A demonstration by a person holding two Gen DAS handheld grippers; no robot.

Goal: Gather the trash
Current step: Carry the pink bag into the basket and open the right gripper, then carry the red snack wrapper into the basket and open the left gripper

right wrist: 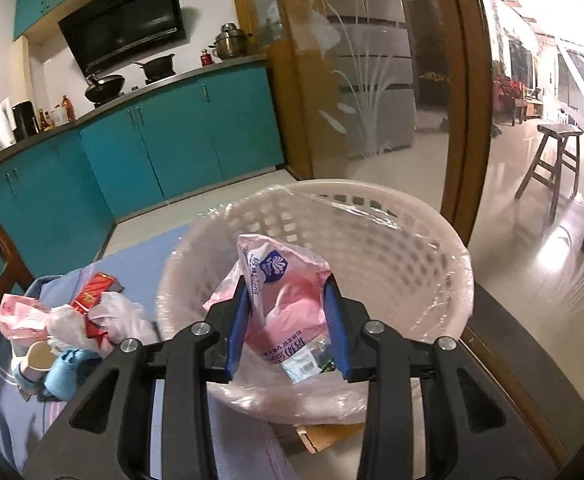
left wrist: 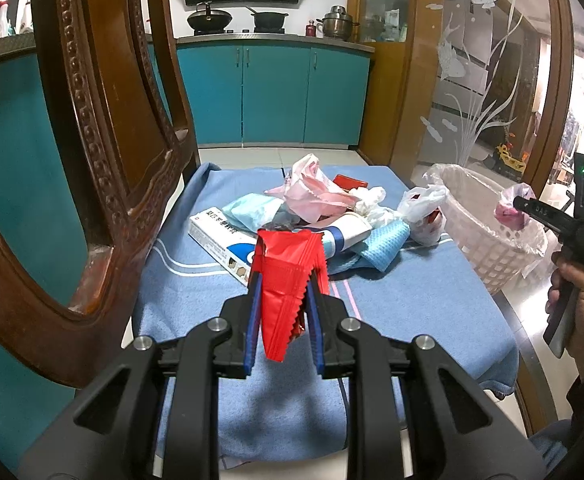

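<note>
Pinching a red foil wrapper between its blue pads, the left claw sits at the six o'clock edge of the left wrist view, the wrapper's zigzag edge hanging down between the fingers. Beyond it, toward twelve o'clock, the trash pile lies on a blue cloth that covers the bench: a white medicine box, a pale blue mask, a crumpled pink bag, a white tube, a light blue waffle cloth and a small clear bag with red inside. At three o'clock stands the white basket lined with clear film, close beside the pile. Over its rim the right claw holds a bunched pink bag, and a hand grips the handle below. A carved wooden chair back fills the nine o'clock side.

In the right wrist view, the right claw is closed on the bunched pink bag, which bears a blue logo and printed text; the blue pads press its sides. The bag hangs just above the open mouth of the white basket, which fills the centre. At eight o'clock the trash pile lies on the blue cloth, with a red packet, white crumpled plastic and the light blue waffle cloth visible. Teal cabinets run across ten o'clock, and a frosted glass door stands at twelve.
</note>
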